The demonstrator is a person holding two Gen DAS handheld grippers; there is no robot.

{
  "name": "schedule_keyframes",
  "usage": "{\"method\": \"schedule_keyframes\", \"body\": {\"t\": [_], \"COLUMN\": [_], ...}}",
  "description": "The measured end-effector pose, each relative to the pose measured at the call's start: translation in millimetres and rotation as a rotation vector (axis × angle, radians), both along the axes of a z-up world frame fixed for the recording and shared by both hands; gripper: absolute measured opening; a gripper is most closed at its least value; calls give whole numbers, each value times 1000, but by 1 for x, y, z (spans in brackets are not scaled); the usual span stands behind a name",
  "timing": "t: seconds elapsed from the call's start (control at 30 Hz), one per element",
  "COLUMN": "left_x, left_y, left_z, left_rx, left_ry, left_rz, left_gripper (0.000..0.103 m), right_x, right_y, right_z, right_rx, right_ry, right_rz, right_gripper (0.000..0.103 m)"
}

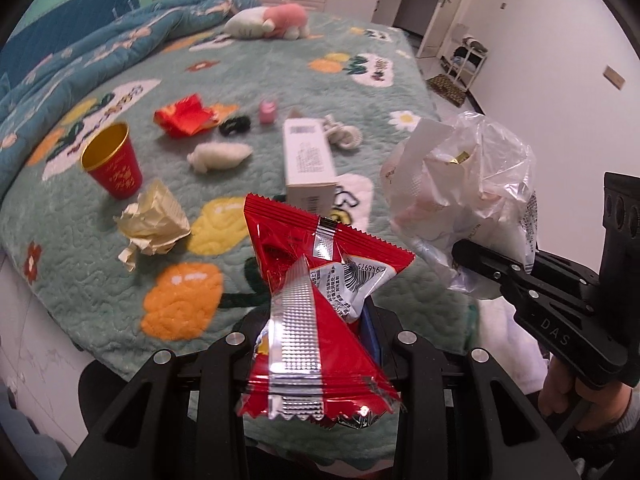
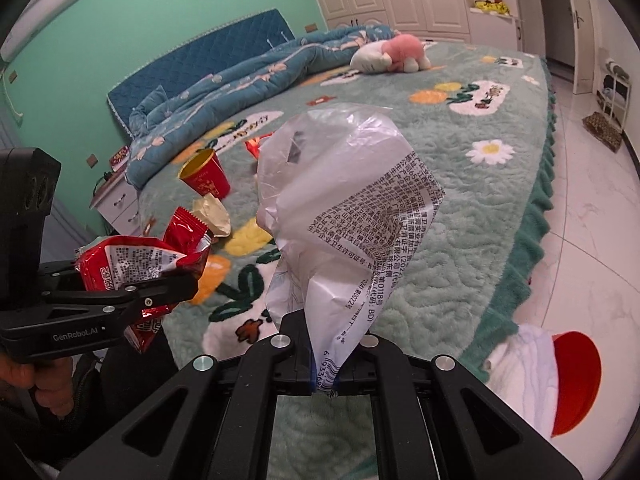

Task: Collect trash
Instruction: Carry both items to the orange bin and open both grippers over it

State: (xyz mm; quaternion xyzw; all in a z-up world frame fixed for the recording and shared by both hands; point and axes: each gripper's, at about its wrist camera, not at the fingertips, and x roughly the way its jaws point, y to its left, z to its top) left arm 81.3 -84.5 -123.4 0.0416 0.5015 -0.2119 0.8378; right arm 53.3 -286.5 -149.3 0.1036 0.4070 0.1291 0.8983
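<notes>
We held the left gripper (image 1: 316, 344) closed on a red snack wrapper (image 1: 320, 280), its crumpled foil covering the fingertips and the strip of bed behind them, so we could not see the pads themselves. In the right wrist view the same wrapper (image 2: 136, 268) bulged out of the jaws above a hand (image 2: 38, 384) half lost in shadow at the frame's edge.

On the bed (image 1: 256, 64), going left to right, the loose trash lay spread out: a red paper cup (image 1: 112, 164) standing upright, a ball of crumpled cream paper (image 1: 154, 220) just in front of it, a flattened red packet (image 1: 186, 116) further back, a white tissue wad (image 1: 218, 156), a black hair tie (image 1: 234, 125), a small pink bottle (image 1: 267, 111), blurred, and a white box (image 1: 308, 160) whose near end was hidden behind the wrapper. A knotted white thing beside the box was too soft to make out.

The right gripper (image 2: 324, 376) was clamped fully shut on the bottom edge of a clear plastic bag (image 2: 344, 208), which rose up and blocked the middle of the bed from that camera. The bag's contents were too faint to read.

Past the bag the blanket lay bare out to its green fringe, then open tiled floor (image 2: 592, 216), with a red bin (image 2: 572, 384) lined in white cut off at the lower right
</notes>
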Motion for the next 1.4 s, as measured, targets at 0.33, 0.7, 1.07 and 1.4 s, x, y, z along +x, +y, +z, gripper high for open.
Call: {"method": "schedule_keyframes", "body": {"t": [0.33,0.7,1.07,1.4], "left_x": [-8,-9,-9,14], "left_y": [-71,-219,-340,-393], "left_z": [25,19,-33,-91], "left_rx": [27,35,16,53], "left_ry": [-75,-74,46,155], "left_rz": [-179,-507,-719,-728], "left_gripper": [36,36,36,36], "right_x": [-38,-88,-121,-96], "right_y": [-63,-192,-290,-343], "right_z": [19,2,-60,-162], "right_rx": [34,25,16,43], "right_ry": [-63,-45,76,250], "right_rz": [-157,-478,-677,-732], "right_gripper": [5,5,5,5]}}
